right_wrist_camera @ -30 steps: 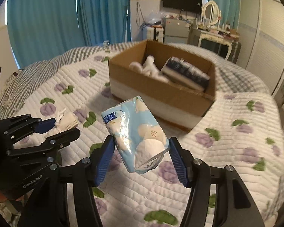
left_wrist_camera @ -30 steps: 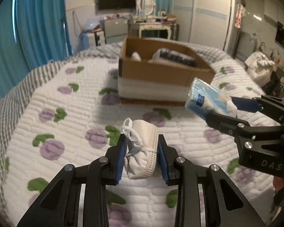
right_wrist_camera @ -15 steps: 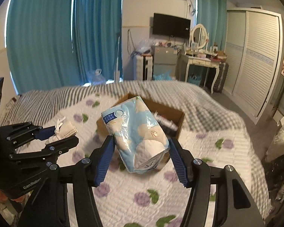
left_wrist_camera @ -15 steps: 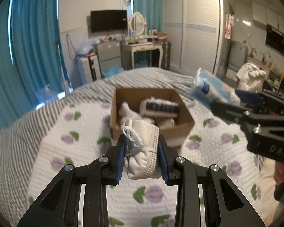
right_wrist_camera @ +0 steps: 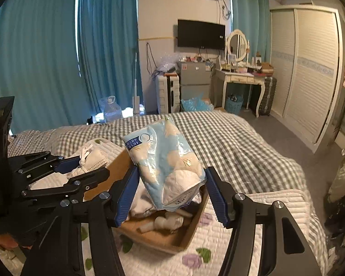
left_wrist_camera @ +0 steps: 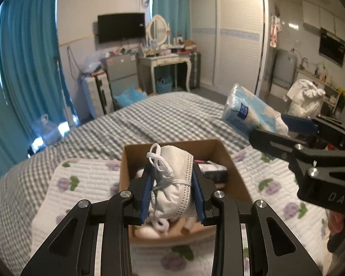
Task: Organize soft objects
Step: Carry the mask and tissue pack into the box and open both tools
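Observation:
My left gripper [left_wrist_camera: 173,189] is shut on a folded white face mask [left_wrist_camera: 172,184] with white ear loops and holds it above the open cardboard box [left_wrist_camera: 239,179]. My right gripper [right_wrist_camera: 170,191] is shut on a light blue and white tissue pack [right_wrist_camera: 165,163] and holds it above the same box [right_wrist_camera: 163,239]. The box lies on the bed and holds several white soft items and a dark pack. In the right wrist view the left gripper [right_wrist_camera: 80,168] and the mask [right_wrist_camera: 92,158] are at the left. In the left wrist view the tissue pack [left_wrist_camera: 253,112] is at the right.
The box rests on a white quilt with purple flowers [left_wrist_camera: 80,184] over a grey checked bedspread [right_wrist_camera: 230,138]. Beyond the bed are teal curtains [right_wrist_camera: 46,57], a wall TV [right_wrist_camera: 201,33], a dressing table [right_wrist_camera: 239,76] and a white wardrobe [right_wrist_camera: 310,69].
Both grippers have risen and moved forward with their loads. The box, earlier far ahead, is now right below both grippers.

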The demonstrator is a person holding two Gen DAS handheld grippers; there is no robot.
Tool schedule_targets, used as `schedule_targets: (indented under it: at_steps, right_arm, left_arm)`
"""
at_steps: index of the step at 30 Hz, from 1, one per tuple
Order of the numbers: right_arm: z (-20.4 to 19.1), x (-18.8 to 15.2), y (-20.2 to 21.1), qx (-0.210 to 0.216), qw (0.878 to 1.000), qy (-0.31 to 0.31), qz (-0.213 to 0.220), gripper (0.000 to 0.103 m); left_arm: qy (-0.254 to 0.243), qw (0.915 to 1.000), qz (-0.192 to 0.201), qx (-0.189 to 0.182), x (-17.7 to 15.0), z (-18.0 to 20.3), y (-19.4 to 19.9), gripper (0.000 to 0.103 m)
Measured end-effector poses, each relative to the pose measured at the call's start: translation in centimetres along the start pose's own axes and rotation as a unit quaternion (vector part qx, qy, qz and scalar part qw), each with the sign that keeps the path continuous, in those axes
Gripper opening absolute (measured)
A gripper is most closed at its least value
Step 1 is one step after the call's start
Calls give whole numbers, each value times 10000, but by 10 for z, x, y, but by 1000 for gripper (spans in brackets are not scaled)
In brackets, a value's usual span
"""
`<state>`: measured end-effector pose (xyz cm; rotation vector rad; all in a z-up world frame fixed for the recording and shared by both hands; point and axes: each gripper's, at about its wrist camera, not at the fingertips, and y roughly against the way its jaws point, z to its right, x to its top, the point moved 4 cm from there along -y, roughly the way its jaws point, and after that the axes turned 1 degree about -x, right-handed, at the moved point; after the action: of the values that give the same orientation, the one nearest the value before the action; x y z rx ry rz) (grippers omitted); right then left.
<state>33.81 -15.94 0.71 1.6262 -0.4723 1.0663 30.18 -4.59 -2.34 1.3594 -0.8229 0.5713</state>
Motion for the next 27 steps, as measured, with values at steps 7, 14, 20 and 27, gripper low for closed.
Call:
schedule_targets:
  at_steps: [7, 14, 20, 27]
  right_arm:
    - [10, -41, -85, 241, 9974, -134, -662, 59]
    - [11, -64, -106, 195, 9965, -242, -774, 65]
    - [19, -54, -85, 55, 9972, -404, -628, 78]
    - [8, -14, 2, -233, 9991, -340, -121, 78]
  left_arm:
    - [0, 9985, -526, 139, -24, -21, -74, 31]
    - [-252, 9966, -685, 387, -38, -22, -90, 49]
    - [-233, 9977, -489, 403, -27, -17, -64, 79]
    - [-197, 9981, 117, 576, 9, -15, 23, 79]
